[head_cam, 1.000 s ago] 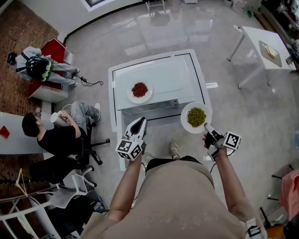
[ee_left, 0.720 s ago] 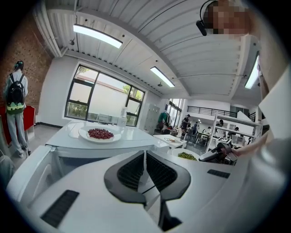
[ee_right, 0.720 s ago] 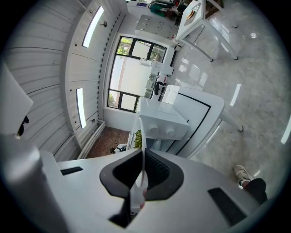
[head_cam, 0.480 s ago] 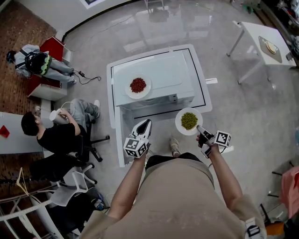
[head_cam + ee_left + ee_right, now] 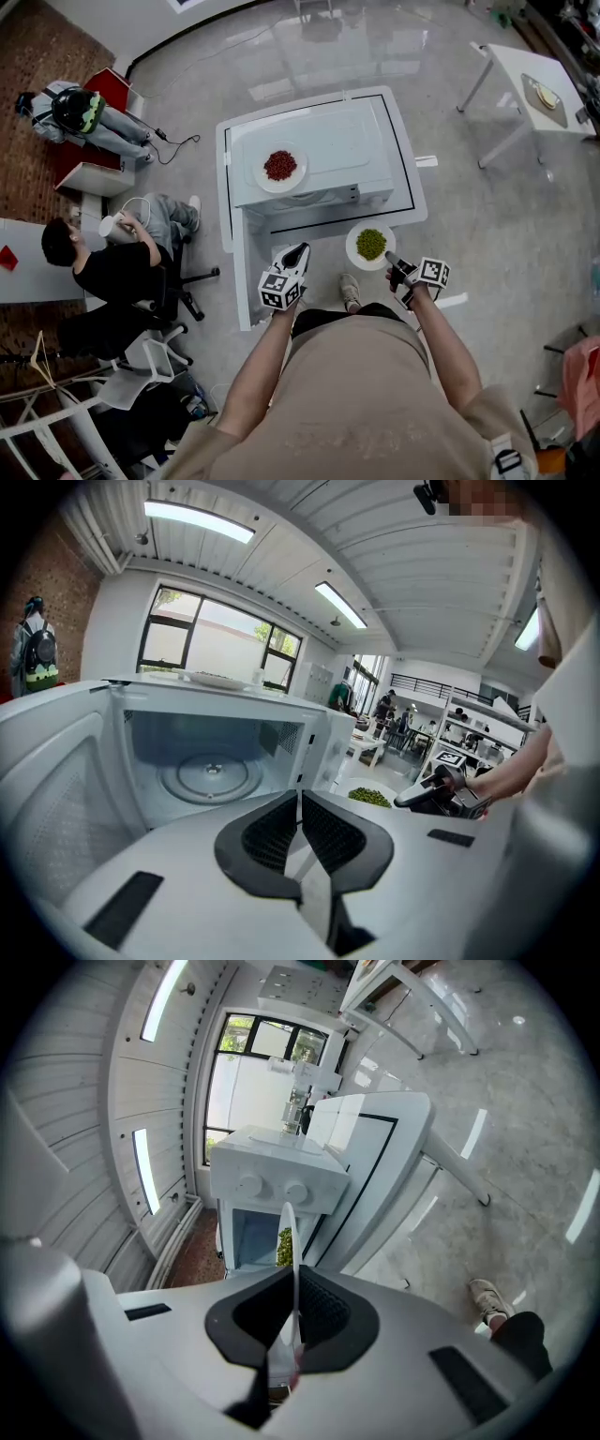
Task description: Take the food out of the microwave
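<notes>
Head view: your right gripper (image 5: 390,260), clamped on the plate (image 5: 352,249) rim, has drawn the green food (image 5: 370,244) down and clear of the open microwave (image 5: 337,155), so removal looks complete; your left gripper (image 5: 300,250), jaws together and empty, has dropped alongside.

The person wears a loose tan short-sleeved shirt (image 5: 356,403), dark trousers (image 5: 323,325) and a pale trainer (image 5: 350,293). The left gripper (image 5: 300,249) has a white shell, dark inside, and bears a marker cube (image 5: 278,290) patterned in black and white squares; the right gripper (image 5: 388,256) has the same kind of cube and looks darker from above. In the gripper views the jaws are black with finely ribbed pads, set in pale housing with dark rectangular slots. A small black-and-white buckle (image 5: 509,462) by the right arm may be a strap.
</notes>
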Motion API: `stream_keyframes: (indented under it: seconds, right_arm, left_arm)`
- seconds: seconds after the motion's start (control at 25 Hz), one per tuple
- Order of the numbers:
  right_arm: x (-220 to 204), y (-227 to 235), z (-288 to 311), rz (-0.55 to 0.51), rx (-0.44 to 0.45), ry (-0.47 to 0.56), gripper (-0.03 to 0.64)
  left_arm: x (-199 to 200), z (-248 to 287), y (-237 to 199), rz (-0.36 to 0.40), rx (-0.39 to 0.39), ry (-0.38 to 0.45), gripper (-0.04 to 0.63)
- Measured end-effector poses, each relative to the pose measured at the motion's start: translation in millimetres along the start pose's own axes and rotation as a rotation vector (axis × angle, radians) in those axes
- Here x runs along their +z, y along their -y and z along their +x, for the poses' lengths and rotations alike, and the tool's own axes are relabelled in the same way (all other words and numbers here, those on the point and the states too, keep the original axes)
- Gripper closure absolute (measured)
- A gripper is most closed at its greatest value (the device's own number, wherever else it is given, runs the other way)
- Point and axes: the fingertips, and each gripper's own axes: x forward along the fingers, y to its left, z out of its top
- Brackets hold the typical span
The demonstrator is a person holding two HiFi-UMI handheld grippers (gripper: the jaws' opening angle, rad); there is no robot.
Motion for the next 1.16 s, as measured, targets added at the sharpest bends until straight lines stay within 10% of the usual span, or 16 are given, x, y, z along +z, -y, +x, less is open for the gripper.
stream_keyframes:
  seconds: [1.16]
  right_arm:
    - [-18,-28,30,-0.026,0.047,-0.011,0.6]
  left_arm:
    - [-6,-8,-13,-0.059,0.027,-0.011,0.584]
